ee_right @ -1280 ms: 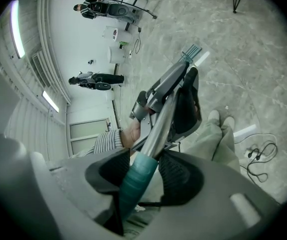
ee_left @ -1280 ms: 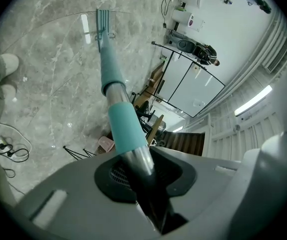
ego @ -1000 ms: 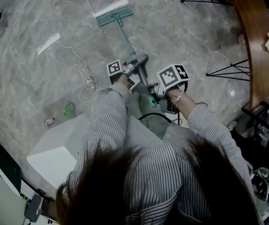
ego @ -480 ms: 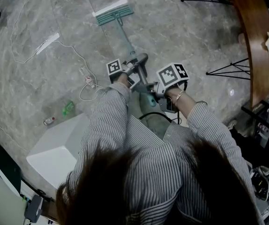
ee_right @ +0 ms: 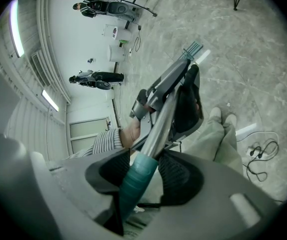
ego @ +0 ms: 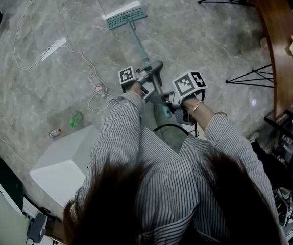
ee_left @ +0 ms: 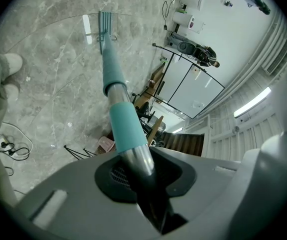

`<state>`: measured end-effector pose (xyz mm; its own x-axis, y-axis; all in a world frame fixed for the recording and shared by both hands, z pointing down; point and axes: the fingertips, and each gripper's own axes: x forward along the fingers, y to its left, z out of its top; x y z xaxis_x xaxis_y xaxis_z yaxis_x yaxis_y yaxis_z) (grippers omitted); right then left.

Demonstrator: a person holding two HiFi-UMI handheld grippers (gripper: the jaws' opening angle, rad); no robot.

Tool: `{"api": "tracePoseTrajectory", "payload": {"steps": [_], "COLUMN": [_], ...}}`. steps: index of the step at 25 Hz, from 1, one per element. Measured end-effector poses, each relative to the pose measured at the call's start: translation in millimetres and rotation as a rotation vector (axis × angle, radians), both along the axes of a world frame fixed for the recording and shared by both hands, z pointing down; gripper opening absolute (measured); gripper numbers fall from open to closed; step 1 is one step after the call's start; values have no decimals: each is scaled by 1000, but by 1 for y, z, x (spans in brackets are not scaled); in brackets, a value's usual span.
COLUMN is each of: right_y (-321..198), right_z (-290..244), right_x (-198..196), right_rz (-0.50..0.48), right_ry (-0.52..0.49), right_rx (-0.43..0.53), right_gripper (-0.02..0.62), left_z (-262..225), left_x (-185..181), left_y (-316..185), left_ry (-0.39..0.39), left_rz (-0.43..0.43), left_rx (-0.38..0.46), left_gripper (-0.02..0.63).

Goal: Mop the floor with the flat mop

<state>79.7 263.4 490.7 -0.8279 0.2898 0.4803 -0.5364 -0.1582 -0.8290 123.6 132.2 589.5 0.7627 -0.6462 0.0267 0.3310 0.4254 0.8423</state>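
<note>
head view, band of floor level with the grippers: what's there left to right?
Small bottle → green item → white cable → left gripper → right gripper, both shut on the mop handle → black stand legs → wooden counter.

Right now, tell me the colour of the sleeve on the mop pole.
The sleeve is teal; the left gripper view shows it best.
</note>
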Motion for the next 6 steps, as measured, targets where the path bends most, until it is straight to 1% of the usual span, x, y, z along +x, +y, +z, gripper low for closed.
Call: {"api": "tracePoseTrajectory", "payload": {"steps": [6], "right_y": [8], "right_z": [3], "right_x": [-3], "right_rz": [-4], "right_ry": [-3], "right_rx": [4], "right_gripper": [179], "left_z": [2], "left_x": [-3], "left_y": [8], "left_ry": [1], "left_rz": [1], "left_rx": [0], "left_gripper": [67]}}
